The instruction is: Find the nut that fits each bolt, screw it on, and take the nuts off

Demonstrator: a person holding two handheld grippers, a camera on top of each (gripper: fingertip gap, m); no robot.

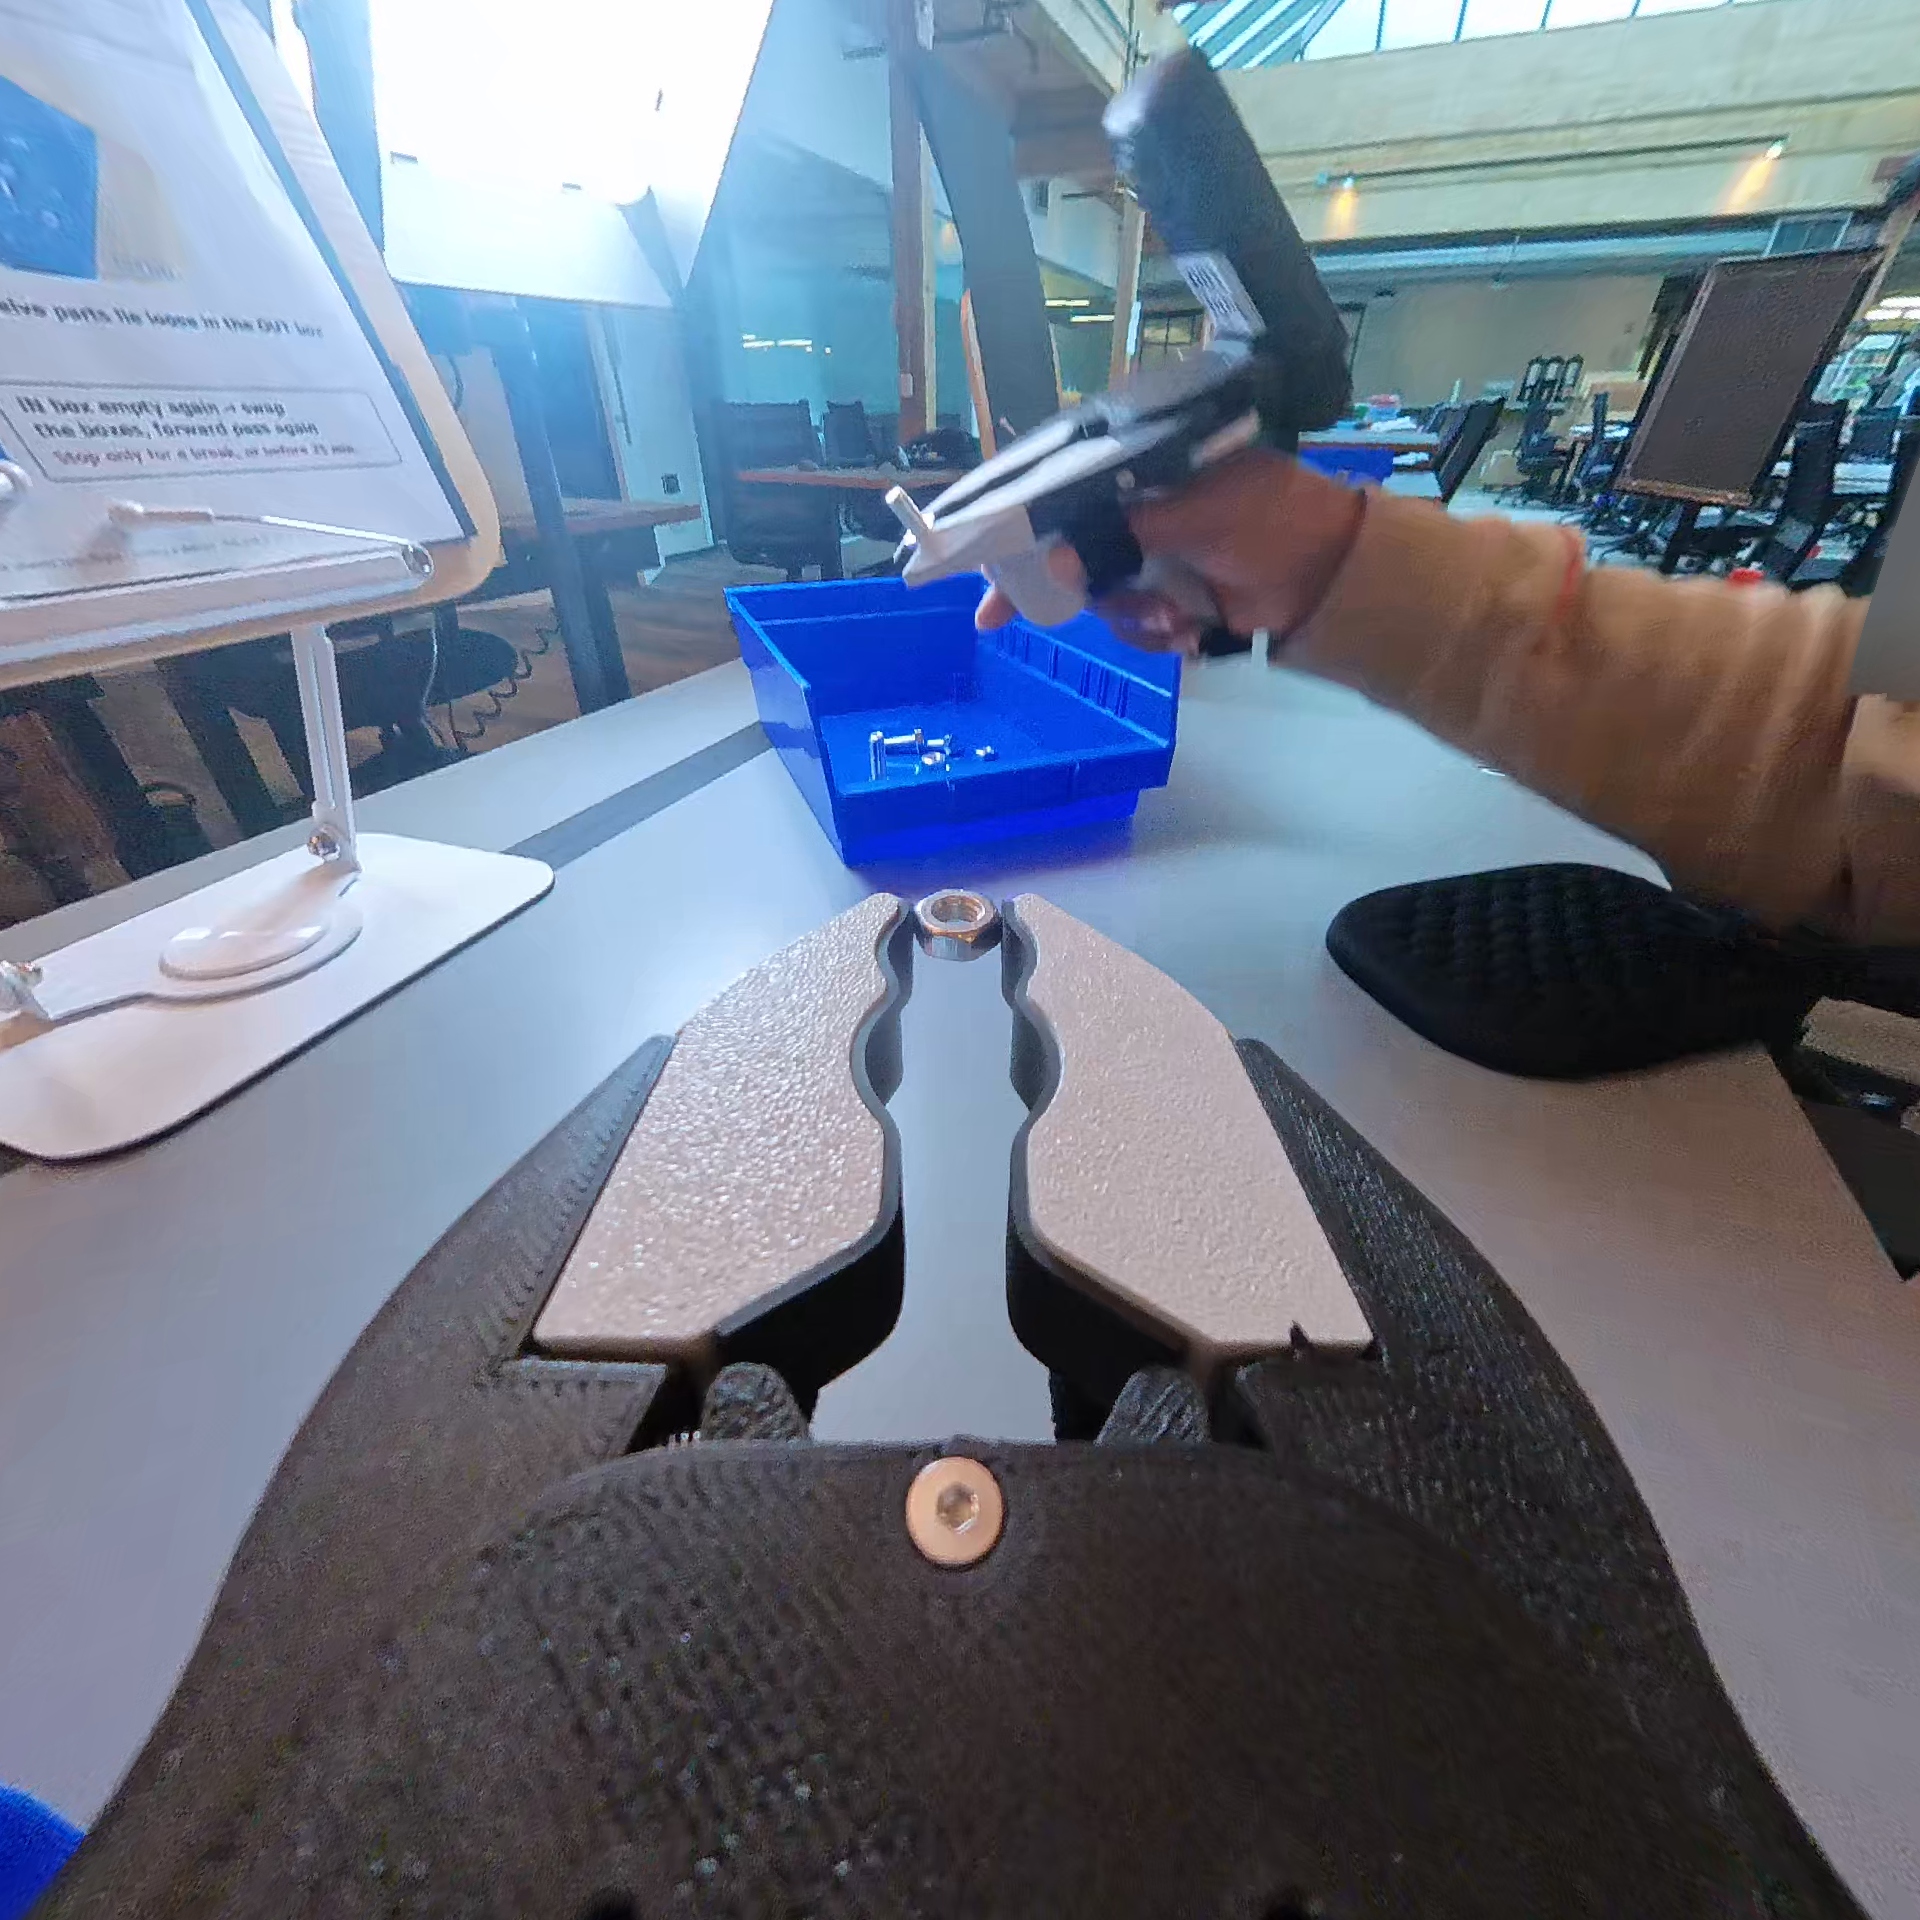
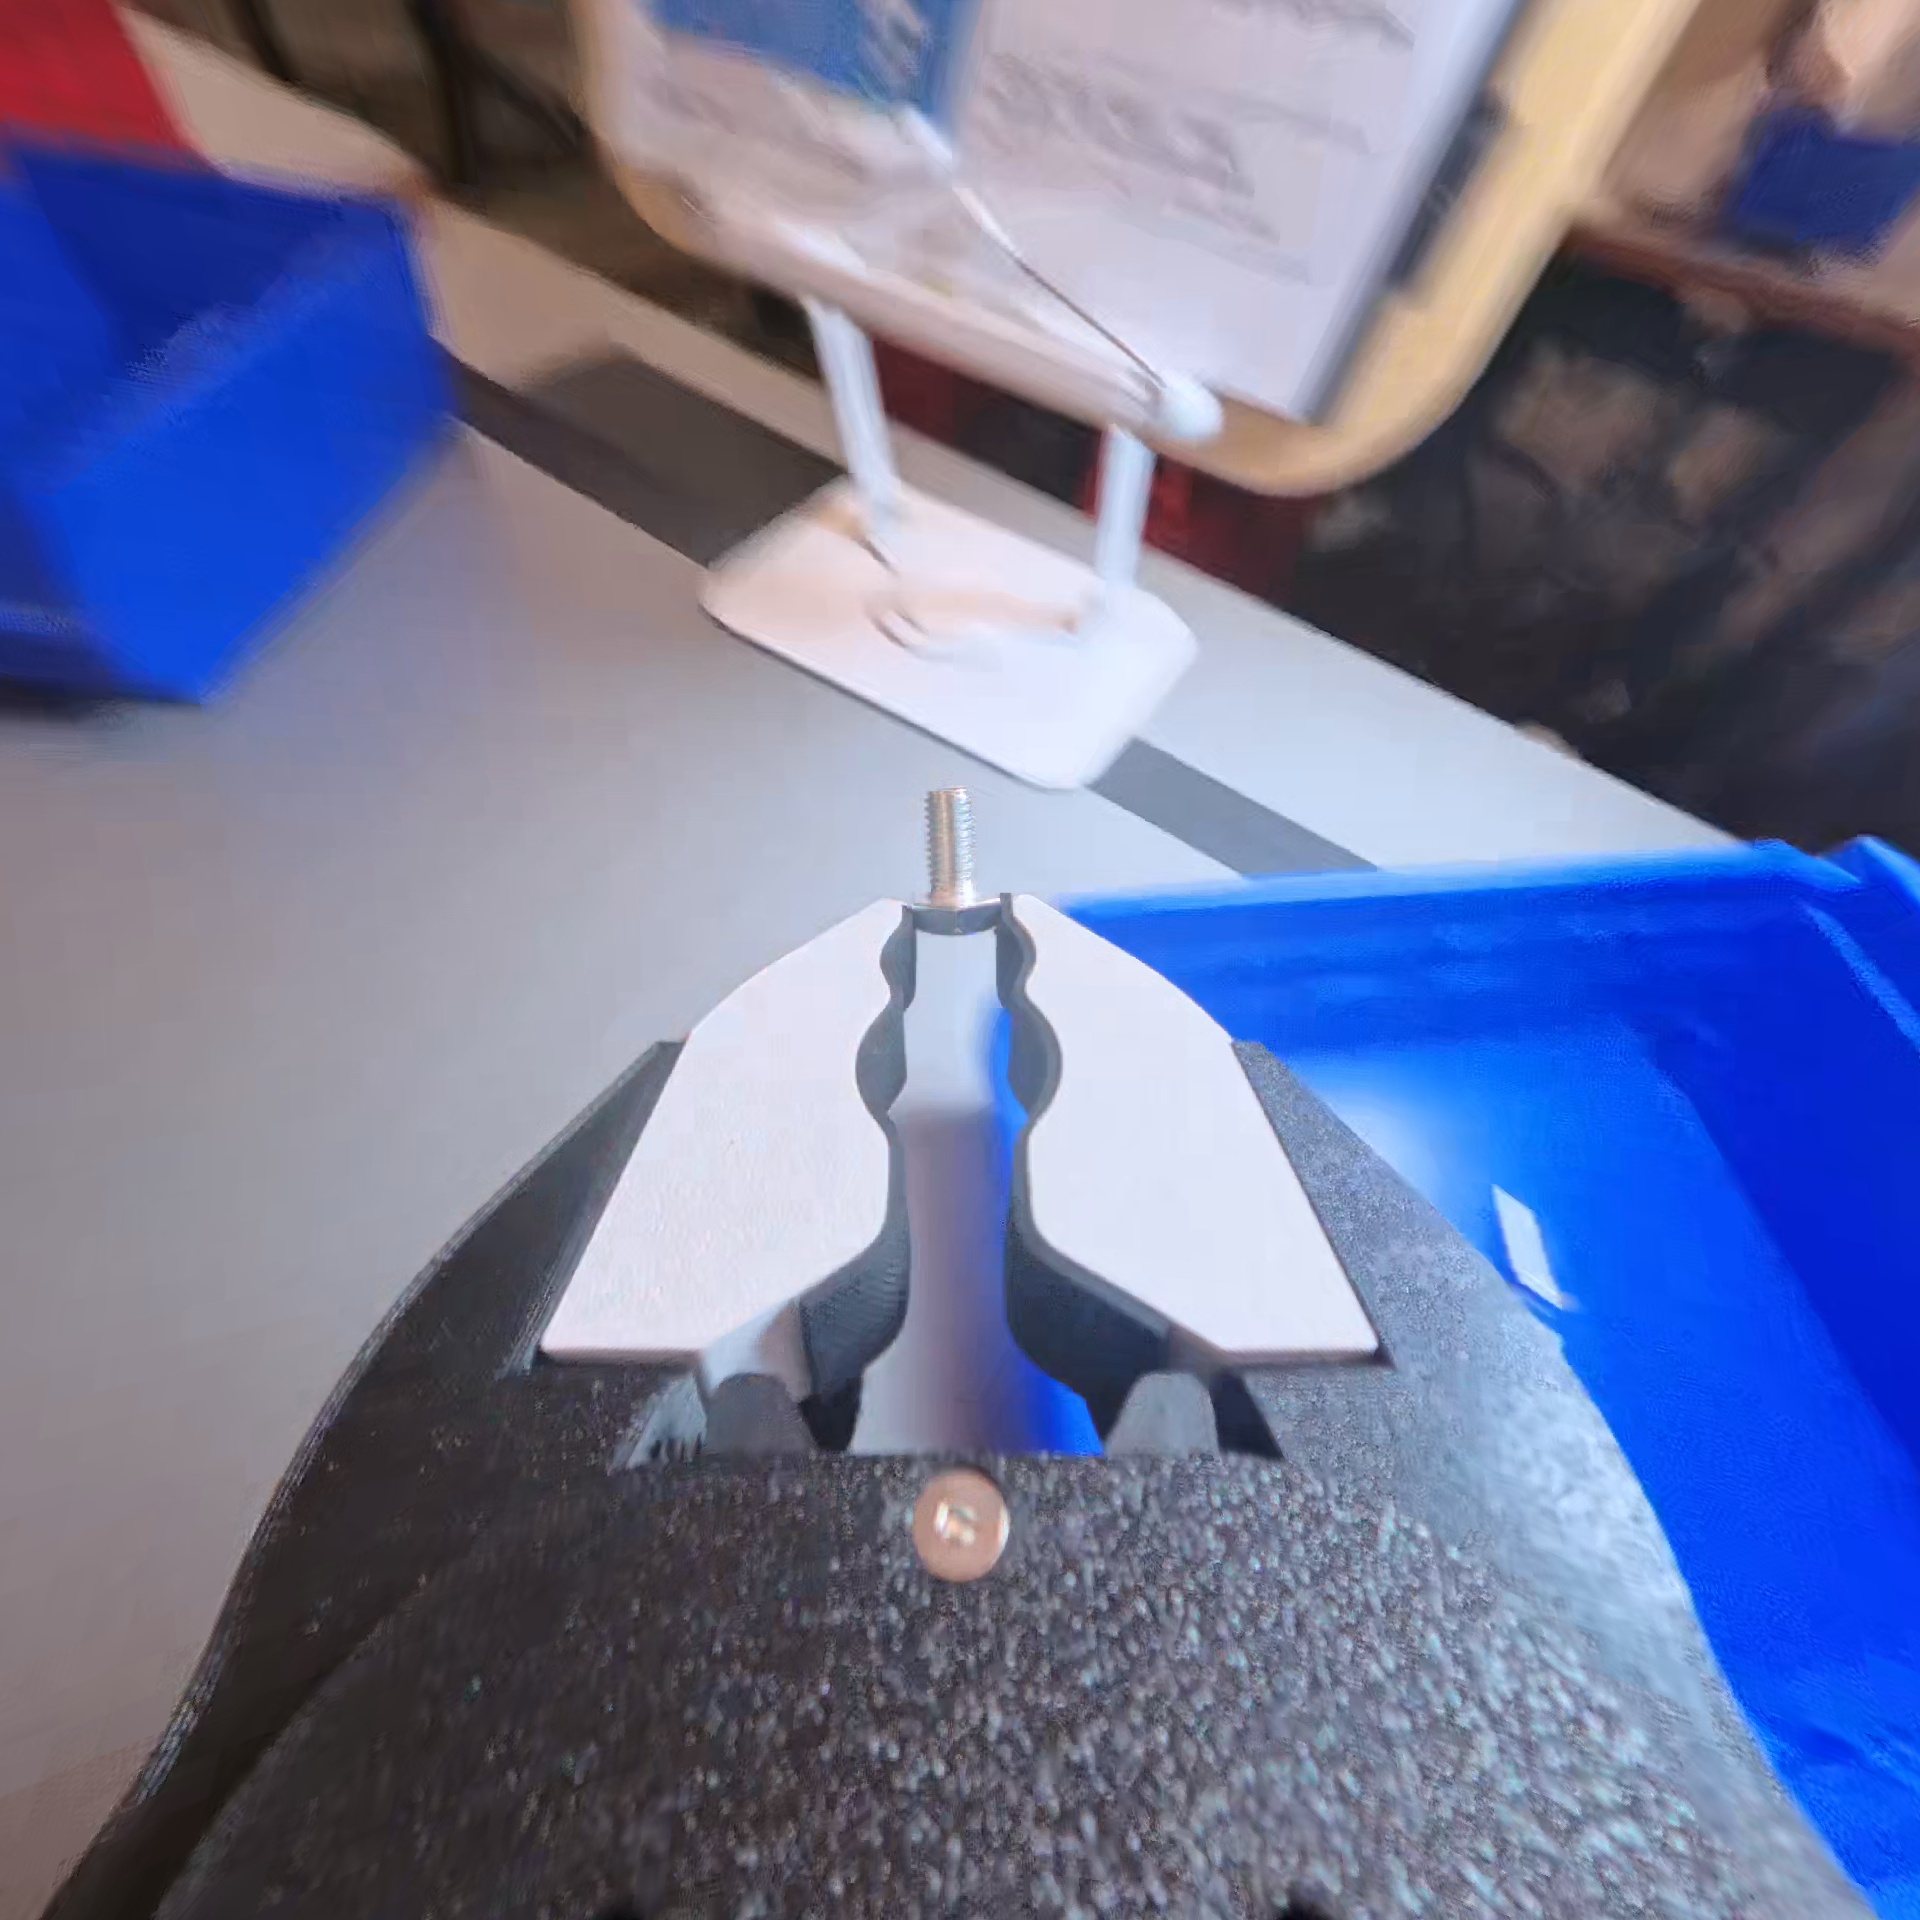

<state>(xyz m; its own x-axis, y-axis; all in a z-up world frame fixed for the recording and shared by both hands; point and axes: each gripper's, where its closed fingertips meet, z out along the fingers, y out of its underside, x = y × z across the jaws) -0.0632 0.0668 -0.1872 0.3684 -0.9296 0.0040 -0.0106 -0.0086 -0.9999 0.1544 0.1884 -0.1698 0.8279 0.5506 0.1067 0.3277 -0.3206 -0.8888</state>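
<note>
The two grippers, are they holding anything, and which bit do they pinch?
The left gripper pinches a hex nut by its outer sides. The right gripper pinches a bolt by its head, threads pointing out.

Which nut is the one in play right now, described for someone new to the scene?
Start at the blue bin on the grey table. Just in front of its near wall, the left tool pinches a single silver hex nut at its very tips. Unlike the loose hardware lying inside the bin, this nut is held clear, its bore facing up.
</note>
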